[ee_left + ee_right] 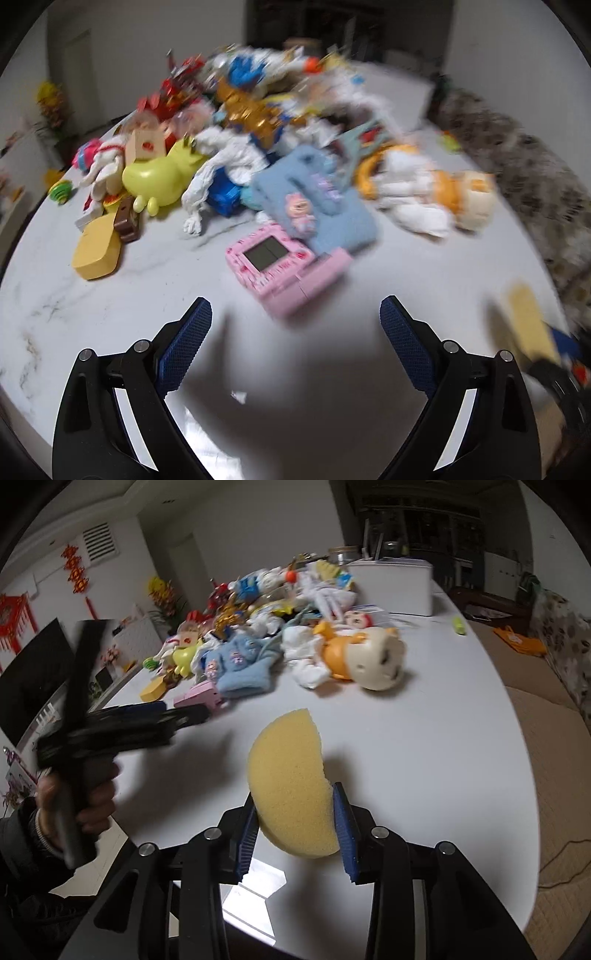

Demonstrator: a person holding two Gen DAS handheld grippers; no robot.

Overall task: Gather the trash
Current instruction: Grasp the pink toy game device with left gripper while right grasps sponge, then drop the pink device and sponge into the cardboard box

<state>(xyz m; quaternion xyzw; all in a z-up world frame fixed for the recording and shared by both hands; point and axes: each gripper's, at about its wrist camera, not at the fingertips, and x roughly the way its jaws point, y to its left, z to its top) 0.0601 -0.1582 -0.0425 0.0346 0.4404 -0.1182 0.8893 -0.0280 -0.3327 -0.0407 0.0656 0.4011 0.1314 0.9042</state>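
Observation:
My right gripper (297, 812) is shut on a yellow sponge (286, 779) and holds it upright above the white table (424, 738). The sponge also shows blurred at the right edge of the left wrist view (530, 321). My left gripper (295, 314) is open and empty, just above the table in front of a pink toy game console (284, 264). The left gripper also shows from the side in the right wrist view (184, 714), held by a hand. A heap of toys and crumpled white paper (229, 166) lies across the table's middle.
The heap holds a blue knitted garment (317, 195), a yellow-green toy (159, 175), a yellow block (96, 251) and an orange-and-cream doll (364, 653). A white box (393, 585) stands at the table's far end. A sofa (561, 642) runs along the right.

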